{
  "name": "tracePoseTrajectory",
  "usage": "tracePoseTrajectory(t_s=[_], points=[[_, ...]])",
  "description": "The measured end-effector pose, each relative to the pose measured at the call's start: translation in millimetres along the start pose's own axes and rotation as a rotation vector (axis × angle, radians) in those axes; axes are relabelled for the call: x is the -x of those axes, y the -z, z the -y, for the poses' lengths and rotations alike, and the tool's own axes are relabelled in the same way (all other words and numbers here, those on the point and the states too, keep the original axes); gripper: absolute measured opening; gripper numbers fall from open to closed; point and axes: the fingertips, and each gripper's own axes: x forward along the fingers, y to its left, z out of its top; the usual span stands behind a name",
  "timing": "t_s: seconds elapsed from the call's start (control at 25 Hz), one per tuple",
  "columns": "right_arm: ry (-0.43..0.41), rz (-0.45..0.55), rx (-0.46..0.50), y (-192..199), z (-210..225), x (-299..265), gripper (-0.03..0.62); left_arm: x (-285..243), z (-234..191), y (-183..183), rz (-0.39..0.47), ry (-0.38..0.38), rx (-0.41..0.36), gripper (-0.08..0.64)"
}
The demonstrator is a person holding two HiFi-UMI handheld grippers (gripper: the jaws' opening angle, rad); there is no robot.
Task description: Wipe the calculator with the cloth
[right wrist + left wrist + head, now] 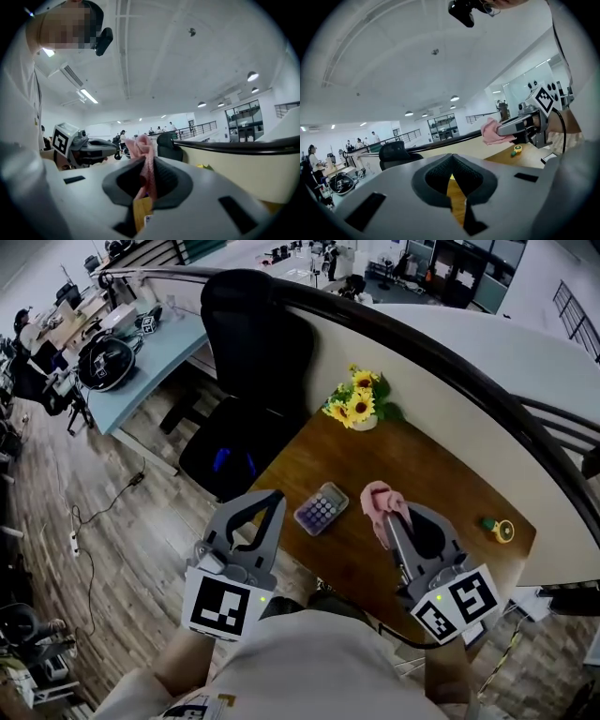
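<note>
Your R gripper (pixel 394 518) is clamped on the pink cloth (pixel 375 498), held up off the wooden table (pixel 441 484) just right of the calculator (pixel 322 508), which lies flat near the table's near-left edge; can't tell if cloth and calculator touch. Your L gripper (pixel 270 502) has its jaws pressed together w/ nothing btwn them, hovering at the table's left edge just left of the calculator. Sunflowers (pixel 359 401) sit at the far corner, a small yellow-green item (pixel 499 530) lies at the right, and a black chair (pixel 253 352) stands off the table's left side.
</note>
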Motion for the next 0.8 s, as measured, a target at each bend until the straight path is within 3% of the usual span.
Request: tracePoseTrajectory(t_s=[0.32, 0.8], points=[[-0.027, -0.057, -0.038, 20.1, 46.5, -31.7, 0.04, -44.6, -8.8, 21.1, -0.08, -0.016, 0.027, 0.003], [0.007, -0.165, -0.107, 66.8, 47.9, -61.9, 0.04, -63.8, -20.0, 71.8, -0.153, 0.056, 0.095, 0.003]])
